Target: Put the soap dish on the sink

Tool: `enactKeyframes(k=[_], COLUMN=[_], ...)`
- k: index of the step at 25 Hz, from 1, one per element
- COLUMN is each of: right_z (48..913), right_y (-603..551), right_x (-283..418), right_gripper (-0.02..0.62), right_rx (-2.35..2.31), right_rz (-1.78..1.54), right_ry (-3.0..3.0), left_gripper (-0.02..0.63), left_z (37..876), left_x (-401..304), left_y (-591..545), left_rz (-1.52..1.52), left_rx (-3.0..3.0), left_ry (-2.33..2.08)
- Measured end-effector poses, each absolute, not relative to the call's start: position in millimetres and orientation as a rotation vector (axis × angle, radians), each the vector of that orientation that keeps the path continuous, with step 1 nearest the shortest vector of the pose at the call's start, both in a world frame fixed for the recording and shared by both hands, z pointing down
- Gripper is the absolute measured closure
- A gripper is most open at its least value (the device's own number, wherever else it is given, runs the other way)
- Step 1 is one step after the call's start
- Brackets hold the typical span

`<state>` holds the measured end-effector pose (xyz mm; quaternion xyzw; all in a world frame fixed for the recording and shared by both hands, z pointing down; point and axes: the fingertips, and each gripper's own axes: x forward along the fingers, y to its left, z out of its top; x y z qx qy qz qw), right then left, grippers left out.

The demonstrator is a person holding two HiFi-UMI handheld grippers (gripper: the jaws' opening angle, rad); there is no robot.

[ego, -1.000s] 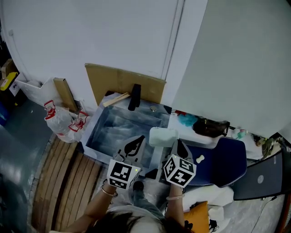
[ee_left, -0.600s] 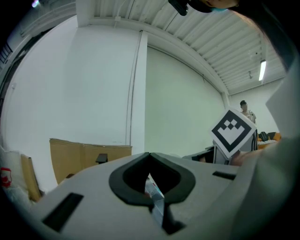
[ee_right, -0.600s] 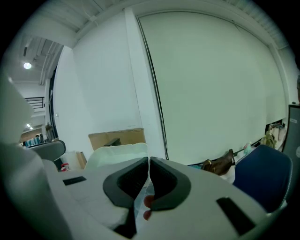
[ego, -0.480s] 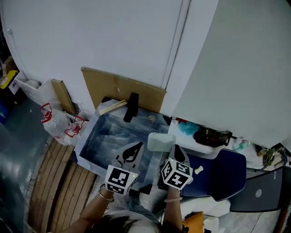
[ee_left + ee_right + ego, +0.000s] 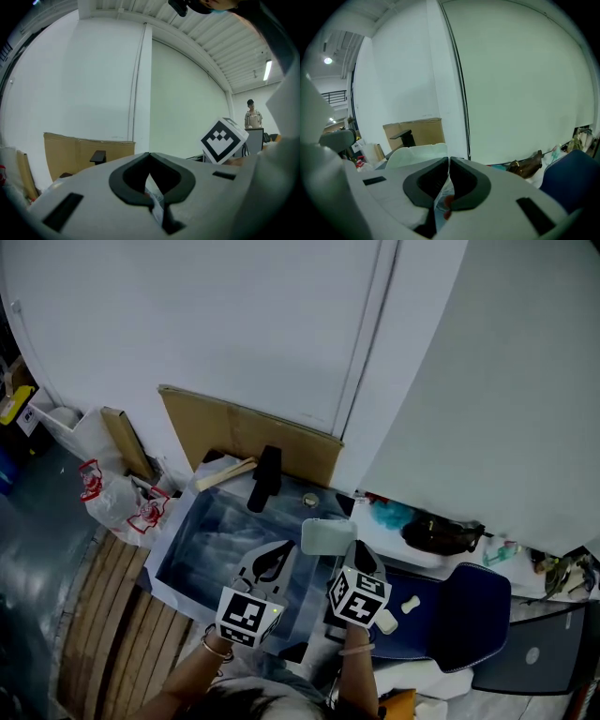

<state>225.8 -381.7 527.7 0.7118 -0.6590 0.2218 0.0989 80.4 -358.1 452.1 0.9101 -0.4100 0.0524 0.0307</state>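
Tongs first: the right gripper (image 5: 350, 547) is clenched, and I judge it grips the near edge of the pale, rounded-rectangle plastic soap dish (image 5: 326, 535). In the right gripper view its jaws stand all but together, with the dish (image 5: 417, 154) rising just past the tips. The left gripper (image 5: 279, 551) is also closed and grasps nothing; it hangs over the steel basin of the sink (image 5: 202, 535).

The dish sits above the sink's right rim towards the back corner, near the black block-shaped faucet (image 5: 263, 479) and just short of a small round metal fitting (image 5: 309, 500). I cannot tell whether it touches the rim.

To finish well:
- The dish should be kept level and lowered until its whole base rests on the flat ledge, not half over the basin.
- The grip should open only once the dish bears its own weight.
- The gripper should draw straight back towards the person so the jaws do not drag the dish along.
- The left gripper is best kept clear of the dish.

Compared with a second ago, the dish lies closer to the fitting and faucet, having travelled towards the back of the sink. The left gripper keeps its place over the basin.
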Motion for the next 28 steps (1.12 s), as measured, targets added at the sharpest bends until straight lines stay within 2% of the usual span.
enactKeyframes(k=[28], right_z=[621], right_y=[-467], right_x=[246], right_gripper=[0.563], right_rx=[1.958], right_rz=[0.683], right_ry=[-1.857], left_gripper=[0.598], left_z=[482], left_x=[92], left_y=[-431], left_rz=[0.185], left_rx=[2.778], left_ry=[-1.242])
